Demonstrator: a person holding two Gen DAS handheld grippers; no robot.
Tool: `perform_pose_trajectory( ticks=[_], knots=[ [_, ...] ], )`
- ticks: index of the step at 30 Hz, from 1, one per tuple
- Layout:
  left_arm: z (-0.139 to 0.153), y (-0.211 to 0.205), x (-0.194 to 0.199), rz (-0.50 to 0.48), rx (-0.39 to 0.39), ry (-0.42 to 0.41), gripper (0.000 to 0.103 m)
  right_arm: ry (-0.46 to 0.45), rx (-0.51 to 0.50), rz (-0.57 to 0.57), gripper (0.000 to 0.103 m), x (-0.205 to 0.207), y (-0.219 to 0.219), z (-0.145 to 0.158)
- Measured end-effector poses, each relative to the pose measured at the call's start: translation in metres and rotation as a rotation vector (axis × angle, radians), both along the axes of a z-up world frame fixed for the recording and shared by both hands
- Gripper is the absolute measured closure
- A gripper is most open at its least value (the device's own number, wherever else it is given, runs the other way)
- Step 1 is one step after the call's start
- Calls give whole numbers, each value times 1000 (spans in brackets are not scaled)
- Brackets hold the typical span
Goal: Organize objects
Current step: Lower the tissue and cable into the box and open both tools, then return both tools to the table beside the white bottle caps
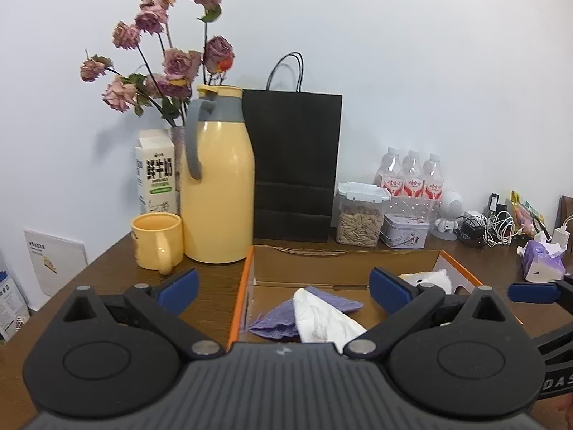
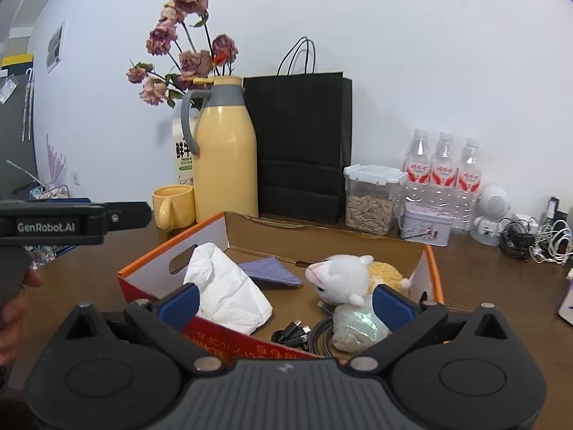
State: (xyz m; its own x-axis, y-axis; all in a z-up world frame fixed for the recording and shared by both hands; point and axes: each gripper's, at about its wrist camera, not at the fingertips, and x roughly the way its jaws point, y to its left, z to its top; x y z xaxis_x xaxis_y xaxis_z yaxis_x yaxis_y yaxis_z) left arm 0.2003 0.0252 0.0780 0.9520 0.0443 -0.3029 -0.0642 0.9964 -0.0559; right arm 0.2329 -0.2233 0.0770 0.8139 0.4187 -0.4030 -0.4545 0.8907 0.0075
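Here, left gripper point(image 1: 284, 288) jaws wide, empty | right gripper point(image 2: 284, 302) jaws wide, empty | cardboard box point(image 2: 211, 229) holds tissue pack point(image 2: 225, 286), plush toy point(image 2: 343, 276).

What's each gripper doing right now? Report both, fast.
Left gripper: open, holding nothing, above the box.
Right gripper: open, holding nothing.

Cardboard box point(image 2: 431, 265) sits on the counter point(image 2: 483, 286) before me. In it: tissue pack point(image 2: 229, 290) at left, plush toy point(image 2: 343, 276) at right, folded cloth point(image 2: 272, 270) between them toward the back, cables point(image 2: 304, 335) at the near wall. Behind the box, left to right: mug point(image 1: 157, 245), thermos jug point(image 1: 218, 186), paper bag point(image 1: 293, 165), seed container point(image 1: 360, 215), tin point(image 1: 404, 234). Milk carton point(image 1: 155, 175) stands behind the mug; water bottles point(image 1: 412, 175) behind the tin.
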Motion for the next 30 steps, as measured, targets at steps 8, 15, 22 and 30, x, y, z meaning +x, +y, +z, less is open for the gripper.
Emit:
perform_pose_trajectory(
  ticks=[8,15,22,30],
  knots=[
    [4,10,-28,4,21,13,0,-21,-7,-18,0,-37,-16,8],
    [-3,22,-51,26,29,53,0,-16,-20,-50,0,-62,-35,6],
    [-26,39,-64,71,16,129,0,48,-45,-83,0,-77,-49,-15],
    [-54,56,-69,113,-12,227,0,189,-77,-91,0,-82,-53,-56]
  ],
)
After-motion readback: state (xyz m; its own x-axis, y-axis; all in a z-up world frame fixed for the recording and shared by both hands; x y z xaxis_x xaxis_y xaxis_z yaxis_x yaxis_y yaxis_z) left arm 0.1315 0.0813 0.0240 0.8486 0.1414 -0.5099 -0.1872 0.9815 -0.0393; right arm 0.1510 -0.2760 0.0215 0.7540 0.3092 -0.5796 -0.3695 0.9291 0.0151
